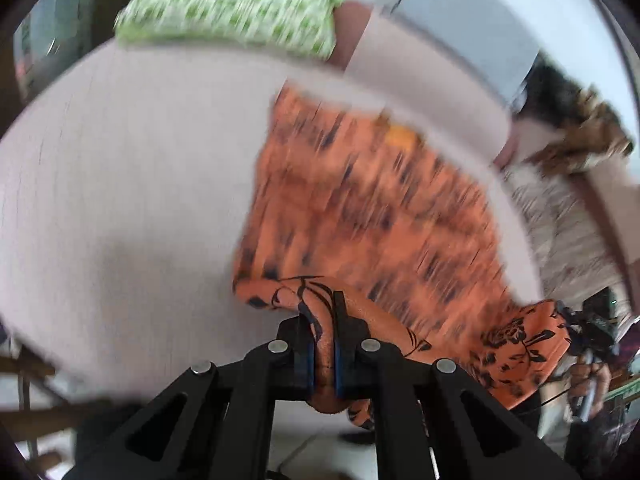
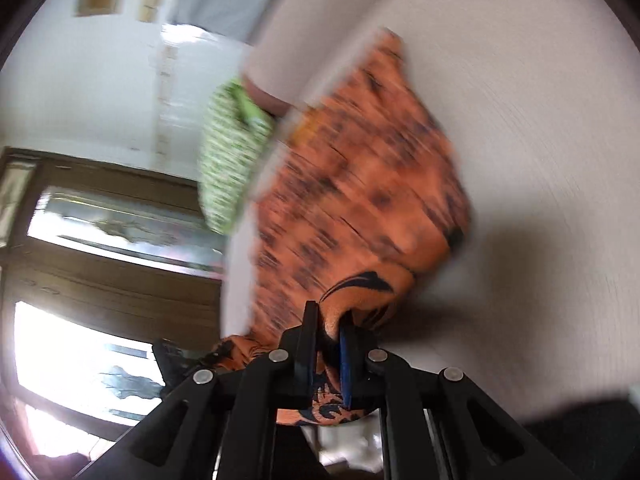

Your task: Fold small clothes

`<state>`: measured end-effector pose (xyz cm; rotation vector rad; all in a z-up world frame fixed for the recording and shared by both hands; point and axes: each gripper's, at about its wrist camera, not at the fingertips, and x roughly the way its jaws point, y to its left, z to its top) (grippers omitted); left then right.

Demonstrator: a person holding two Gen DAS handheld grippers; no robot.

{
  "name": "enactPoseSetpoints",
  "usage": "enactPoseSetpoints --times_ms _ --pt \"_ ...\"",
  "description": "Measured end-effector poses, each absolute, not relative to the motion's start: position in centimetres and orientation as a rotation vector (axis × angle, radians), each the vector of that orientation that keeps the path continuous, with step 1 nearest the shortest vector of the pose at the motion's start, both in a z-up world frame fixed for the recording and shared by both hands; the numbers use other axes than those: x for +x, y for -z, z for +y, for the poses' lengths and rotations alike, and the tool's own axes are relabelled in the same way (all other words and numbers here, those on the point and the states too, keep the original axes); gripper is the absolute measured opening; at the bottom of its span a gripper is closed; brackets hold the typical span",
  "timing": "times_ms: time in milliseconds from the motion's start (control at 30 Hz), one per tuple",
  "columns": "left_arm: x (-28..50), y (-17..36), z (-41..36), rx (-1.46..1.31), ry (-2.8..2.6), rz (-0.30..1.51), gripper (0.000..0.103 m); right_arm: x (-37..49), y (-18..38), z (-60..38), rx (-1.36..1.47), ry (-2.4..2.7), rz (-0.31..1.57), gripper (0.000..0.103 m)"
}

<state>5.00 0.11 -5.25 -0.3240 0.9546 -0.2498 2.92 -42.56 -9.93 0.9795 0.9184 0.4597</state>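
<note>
An orange garment with a black floral print (image 1: 360,200) lies spread on a pale pink cloth-covered surface (image 1: 120,180), blurred by motion. My left gripper (image 1: 322,312) is shut on its near edge, a fold of the fabric pinched between the pads. In the right wrist view the same garment (image 2: 352,184) stretches away from my right gripper (image 2: 330,320), which is shut on another part of the near edge. The left gripper's black frame (image 2: 172,356) shows at the garment's far corner in the right wrist view. The held edge is raised off the surface.
A green and white patterned cloth (image 1: 232,4) lies at the far edge of the surface and also shows as a green cloth (image 2: 228,160) in the right wrist view. A beige patterned textile (image 1: 560,220) lies to the right. A wooden-framed window (image 2: 100,240) is beyond the surface.
</note>
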Motion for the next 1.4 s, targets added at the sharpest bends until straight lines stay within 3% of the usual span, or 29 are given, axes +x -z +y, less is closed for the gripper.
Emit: enactPoseSetpoints --times_ms 100,200,267,300,333,367,400,500,600,700,900,1100,1133,1167,1200,1267,1400 --pt "10.7 0.7 0.4 -0.390 0.280 0.840 0.007 8.2 5.2 -44.2 0.992 -0.517 0.772 0.009" --pt "17.7 0.6 -0.2 -0.377 0.217 0.813 0.012 15.2 2.6 -45.3 0.978 -0.474 0.675 0.009" --pt "22.6 2.9 -0.6 -0.343 0.162 0.815 0.034 20.0 3.9 -46.7 1.031 -0.392 0.667 0.013" --pt "24.4 4.5 -0.7 -0.340 0.132 0.839 0.063 22.1 5.1 -46.9 1.021 -0.350 0.675 0.017" --pt "26.5 6.6 -0.7 -0.331 0.063 0.884 0.079 24.1 6.5 -46.6 1.003 -0.321 0.694 0.043" --pt "28.1 8.7 -0.6 -0.302 0.001 0.934 0.079 25.9 8.3 -46.3 0.984 -0.290 0.745 0.081" --pt "29.1 10.6 -0.4 -0.284 -0.061 0.988 0.079 27.0 11.0 -46.1 0.950 -0.151 0.850 0.083" --pt "27.7 11.4 1.1 -0.308 -0.084 0.935 0.079 25.1 13.9 -45.1 0.939 -0.090 0.880 0.083" --pt "23.8 9.3 2.5 -0.298 -0.092 0.815 0.079 20.9 12.9 -42.9 0.792 -0.079 0.854 0.083" --pt "20.2 9.5 2.9 -0.340 -0.032 0.841 0.080 16.9 12.2 -41.3 0.719 -0.063 0.850 0.083" --pt "18.1 15.3 -1.0 -0.406 0.027 1.002 0.080 13.8 15.7 -41.7 0.885 -0.060 0.926 0.083" --pt "19.7 15.6 -2.7 -0.408 -0.089 0.936 0.084 16.1 17.5 -42.8 1.030 0.023 0.848 0.083" --pt "20.6 15.7 -2.8 -0.416 -0.099 0.950 0.057 16.8 17.6 -42.9 1.047 0.022 0.841 0.075" --pt "21.8 15.7 -2.9 -0.399 -0.129 0.970 0.033 17.6 17.7 -42.7 1.046 0.010 0.851 0.036" --pt "22.9 15.6 -2.7 -0.426 -0.104 1.004 0.019 18.3 17.8 -42.5 1.038 0.005 0.879 0.018" --pt "23.8 14.5 -2.4 -0.468 -0.097 1.026 0.017 19.0 17.2 -42.0 1.011 0.009 0.918 0.018" --pt "21.3 8.4 -3.6 -0.368 -0.034 0.874 0.017 17.6 11.5 -40.8 0.911 -0.046 0.844 0.014"
